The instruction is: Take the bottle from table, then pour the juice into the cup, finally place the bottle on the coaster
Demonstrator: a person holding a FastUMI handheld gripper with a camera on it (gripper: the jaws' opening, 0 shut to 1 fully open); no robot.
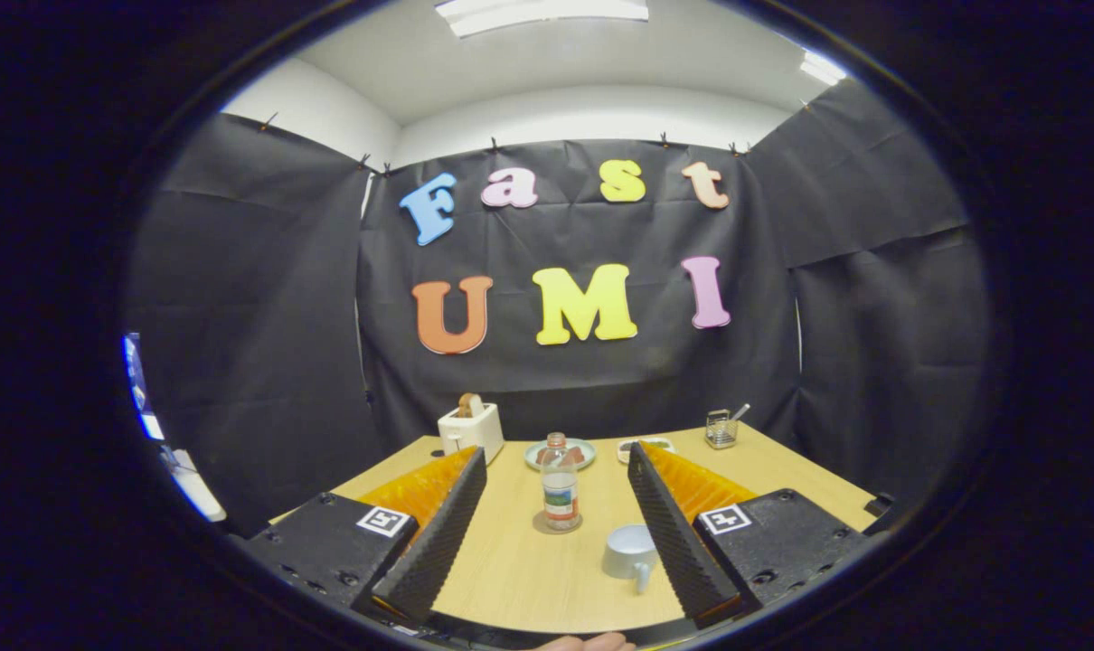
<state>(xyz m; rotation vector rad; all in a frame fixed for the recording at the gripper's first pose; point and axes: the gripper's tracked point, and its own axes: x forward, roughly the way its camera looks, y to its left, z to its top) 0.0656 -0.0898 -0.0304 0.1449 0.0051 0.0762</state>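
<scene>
Gripper (556, 466) with fingers spread wide over a wooden table (511, 579), nothing between them.

At lower centre, the bottle (561, 484) stands upright on a round coaster (557, 523), apart from both fingers. The cup (630, 551) sits lower right, just beside the right finger. Bare tabletop lies left of the bottle; a toaster (471, 429) and plates line the far edge.

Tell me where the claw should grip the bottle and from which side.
Grip the bottle around its labelled middle, coming straight ahead. It stands upright on a coaster, centred between the open claw fingers, and its round body suits a side pinch. The cup sits nearer, beside one finger.
</scene>
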